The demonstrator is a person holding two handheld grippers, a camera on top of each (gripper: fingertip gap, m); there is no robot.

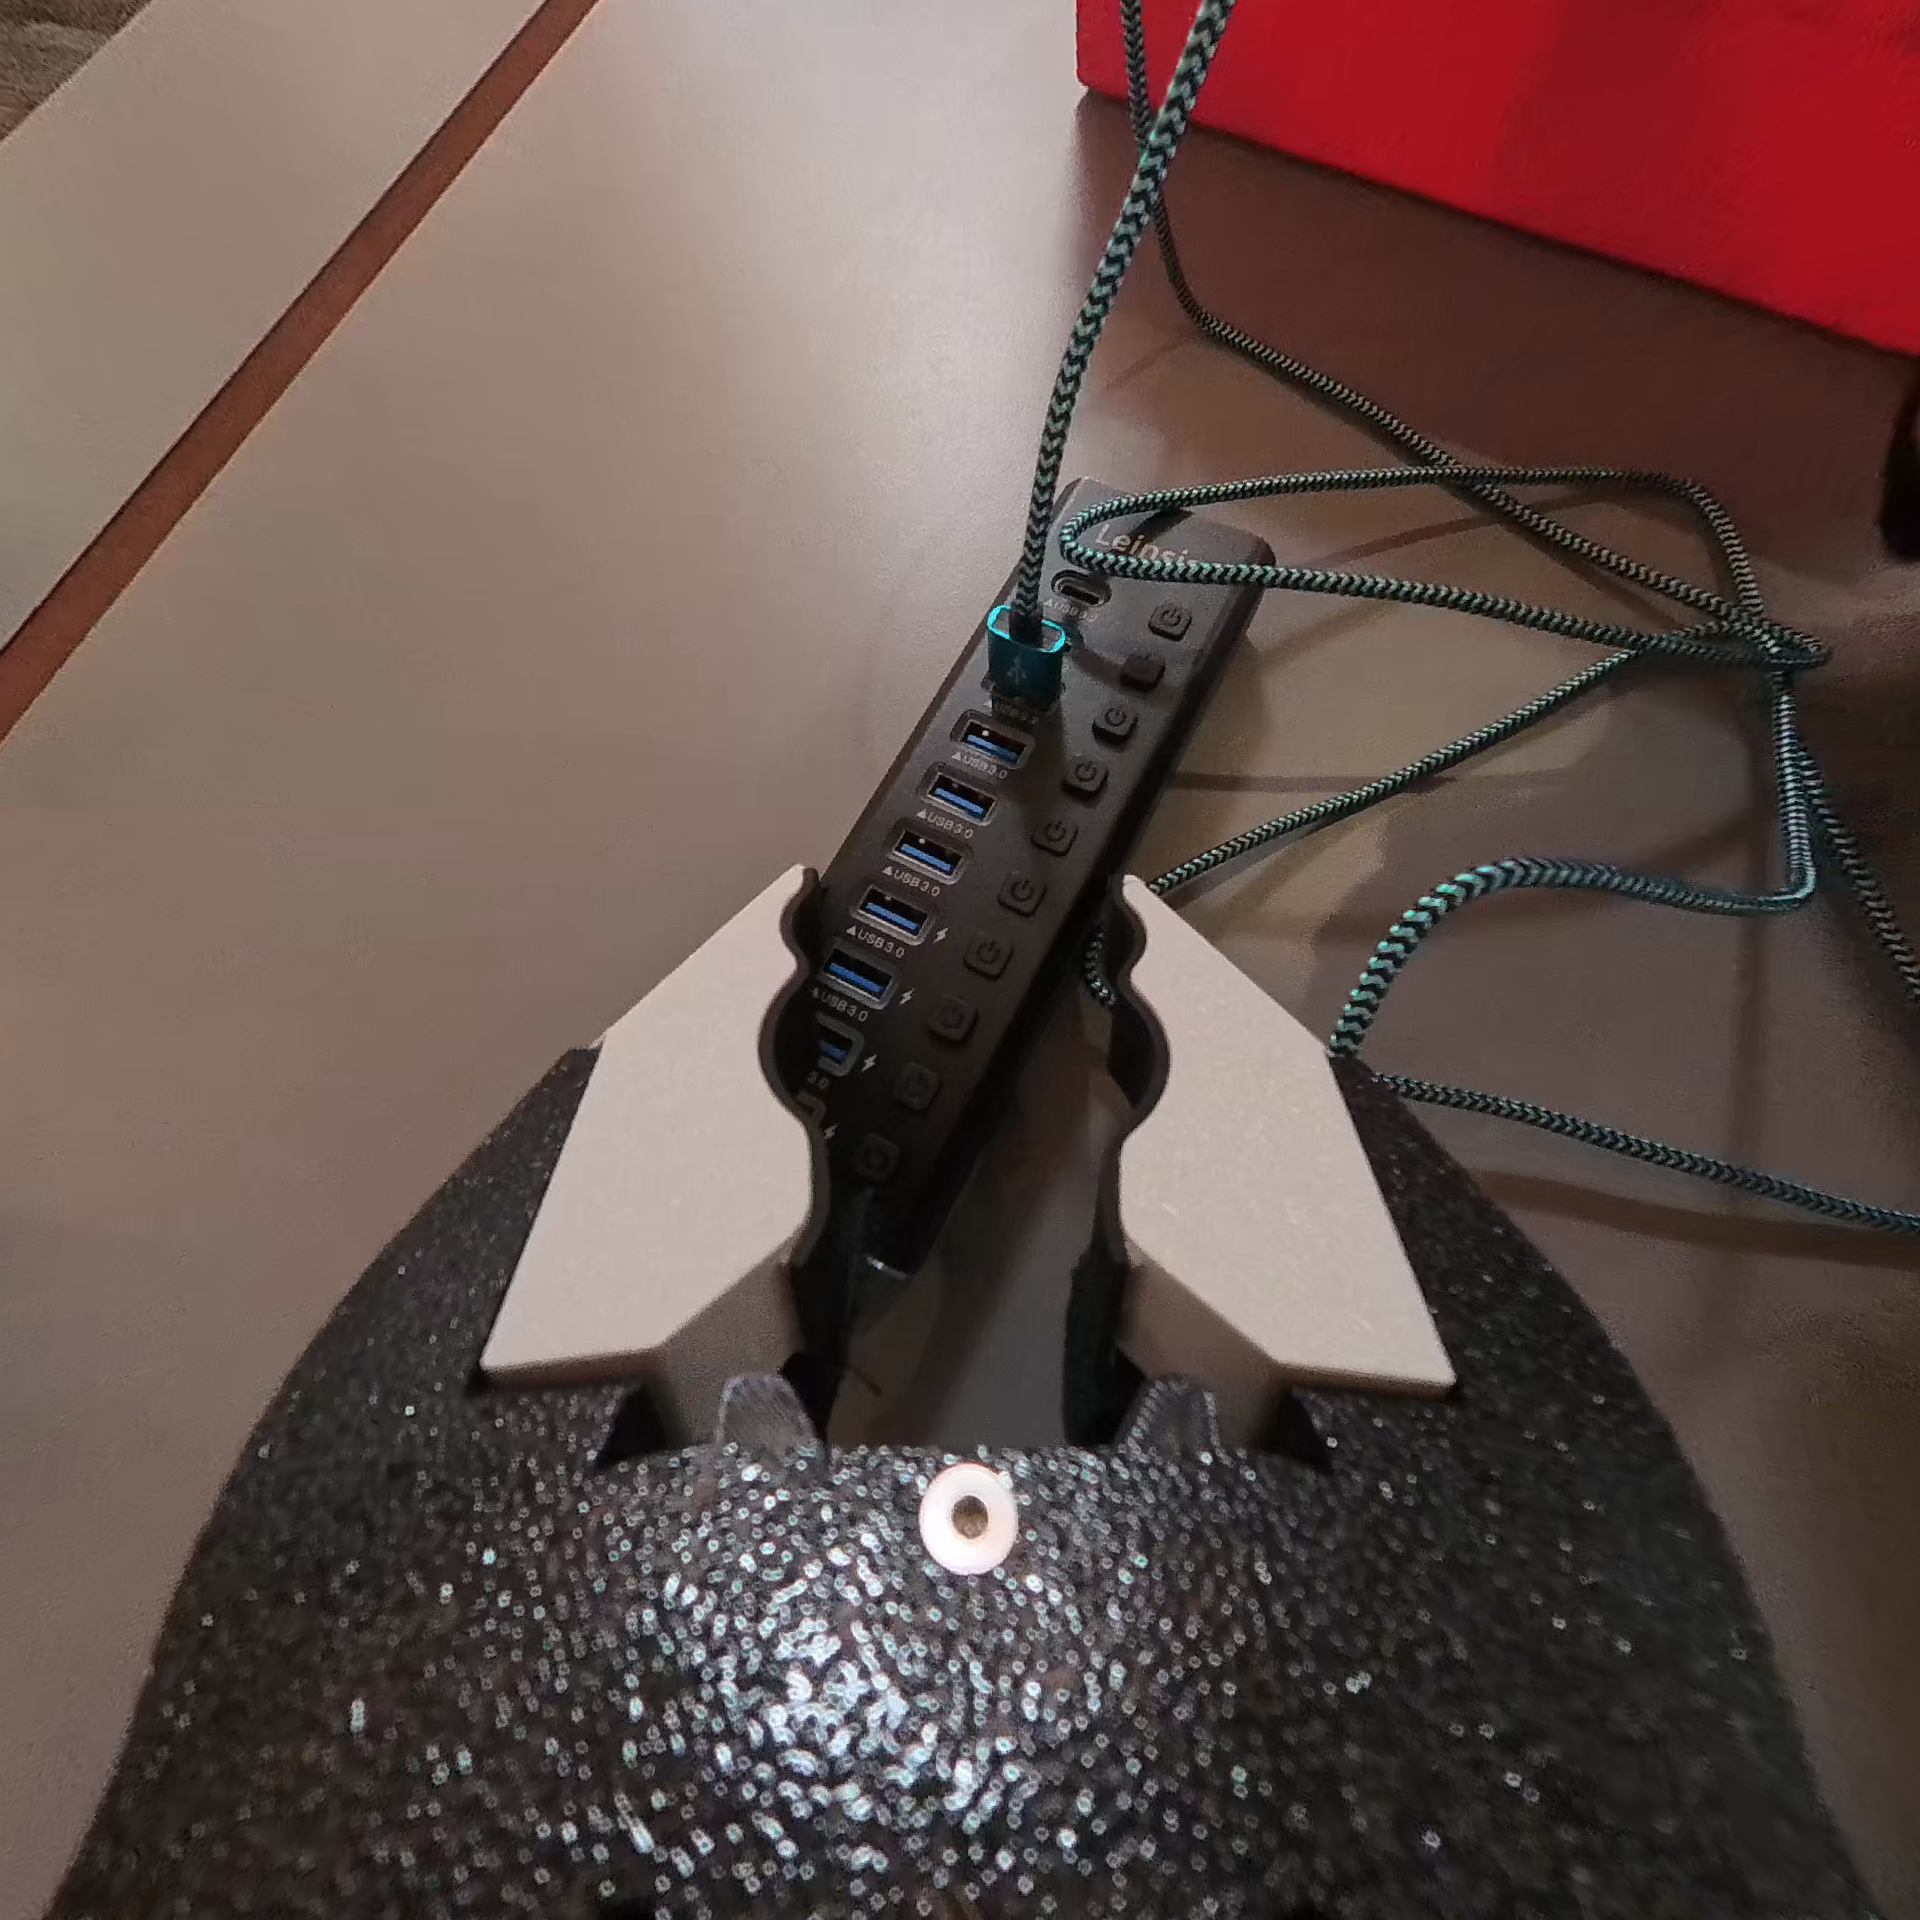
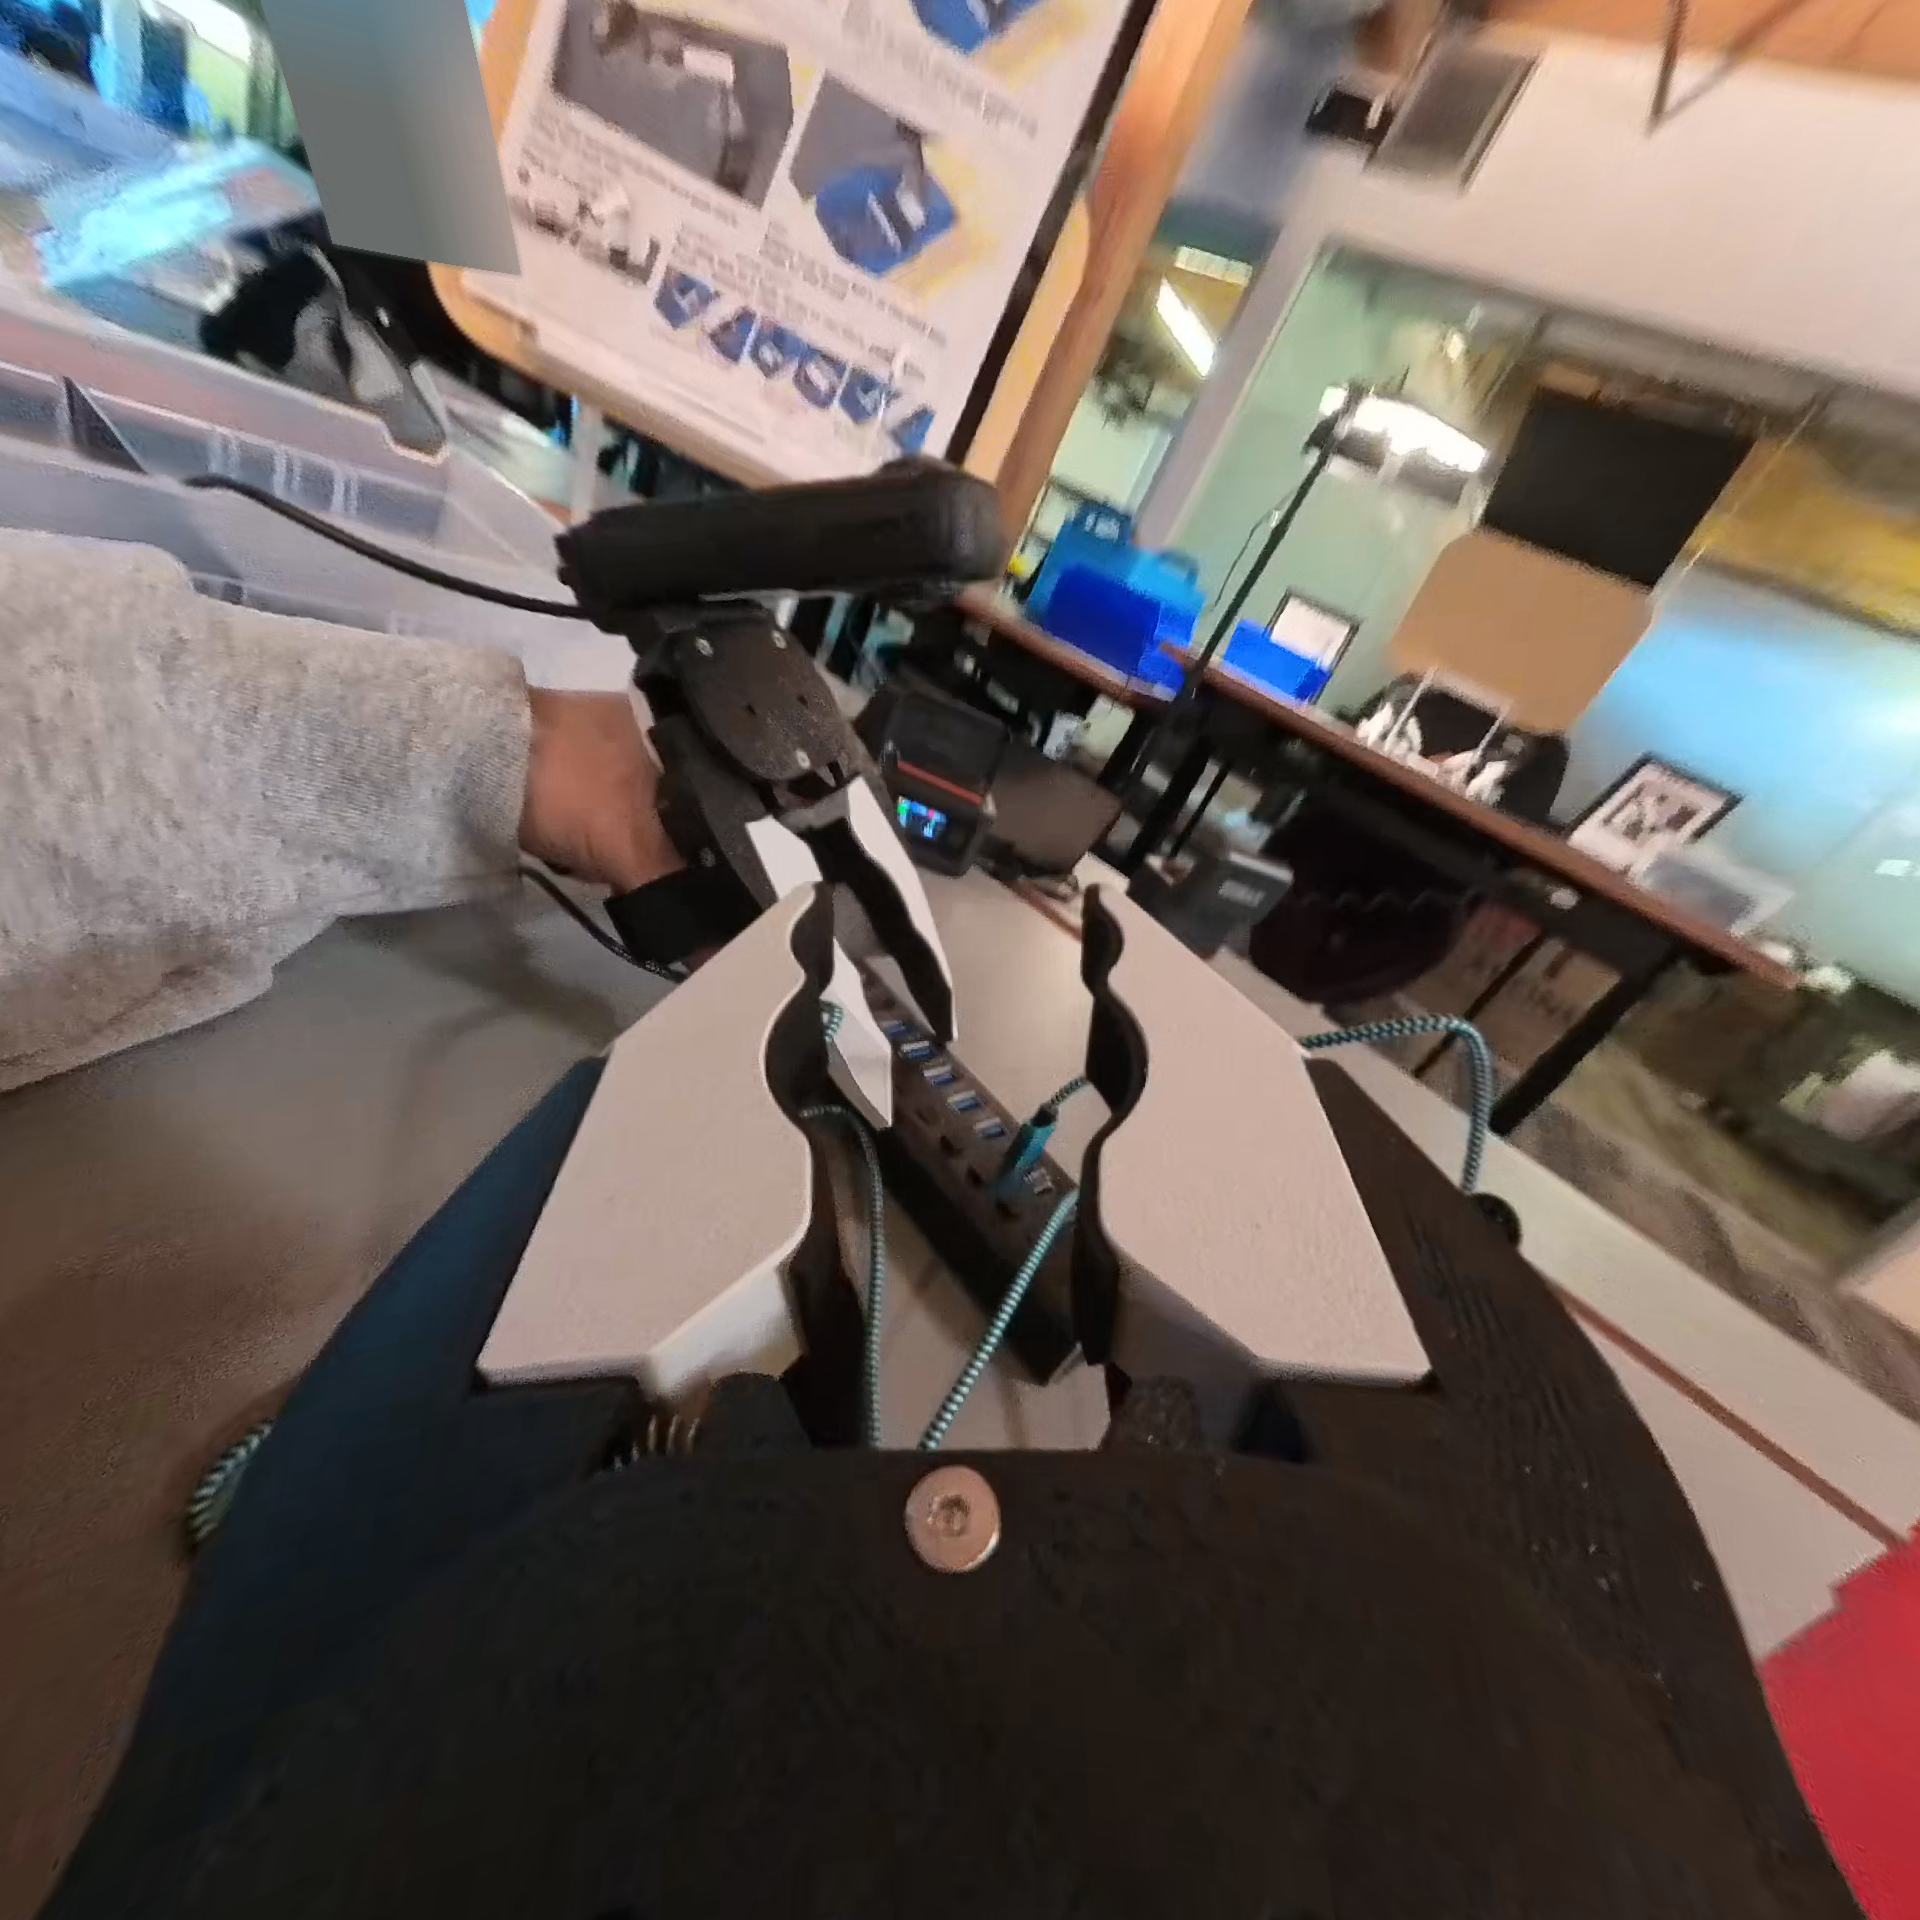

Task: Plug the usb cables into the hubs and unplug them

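Hub [image 1: 1039, 883] first, in the left wrist view: it is a long black bar lying on the tan table [image 1: 520, 623], with a row of blue ports and round buttons. One green braided cable [image 1: 1081, 343] goes up and out of the top of the picture, and its plug [image 1: 1023, 665] stands in a port near the far end of the bar. More loops of cable lie on the table to the right, near a red box [image 1: 1558, 135]. The left gripper [image 1: 961, 899] has its two pale fingers on each side of the near end of the hub. The jaws look closed on it, holding the bar. The nearest ports are hidden between the fingers.

In the right wrist view, the right gripper [image 2: 951, 904] hangs over the table with its jaws apart and nothing between them. Past its fingers lies the hub [image 2: 977, 1174] with the plug [image 2: 1029, 1153] standing in it. The left gripper [image 2: 883, 1049] reaches down onto the far end of the hub. A hand [image 2: 592, 779] in a fuzzy grey sleeve [image 2: 239, 779] holds it. The room behind is blurry and hard to make out.
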